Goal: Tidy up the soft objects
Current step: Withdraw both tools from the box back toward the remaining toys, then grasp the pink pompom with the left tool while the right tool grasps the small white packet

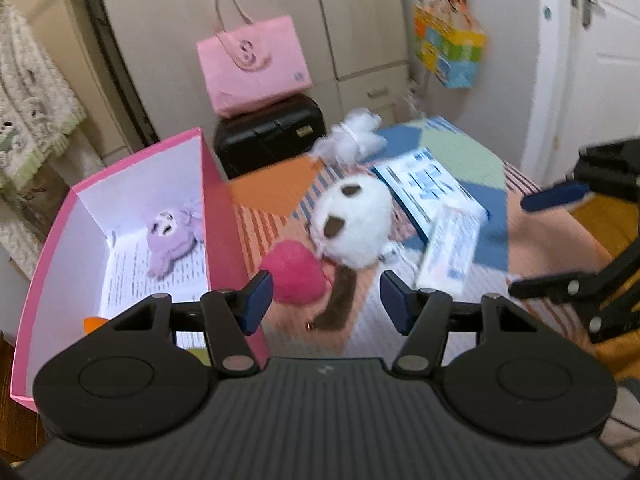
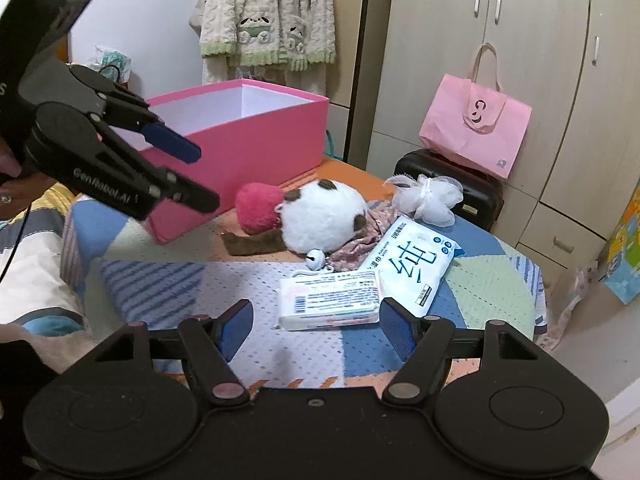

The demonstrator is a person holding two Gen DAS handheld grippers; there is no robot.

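A white panda plush (image 1: 352,220) lies on the patchwork table cover (image 2: 168,292), touching a pink fuzzy ball (image 1: 294,276) and a brown strip (image 1: 338,300). My left gripper (image 1: 326,300) is open just short of the ball, with nothing between its fingers. At its left stands the pink box (image 1: 218,216) with a purple plush (image 1: 170,240) inside. My right gripper (image 2: 318,328) is open just before a small white wipes pack (image 2: 330,300). Behind that pack lie a larger pack (image 2: 412,264), a bell (image 2: 314,260) and a white mesh puff (image 2: 428,196). The left gripper (image 2: 192,176) hovers beside the pink box (image 2: 248,152).
A black case (image 1: 272,132) with a pink tote bag (image 1: 252,64) on it stands behind the table by the wardrobe (image 2: 520,40). A fluffy robe (image 2: 268,12) hangs behind the box. A colourful bag (image 1: 448,52) hangs near the white door (image 1: 600,60). The table's right edge drops off past the packs.
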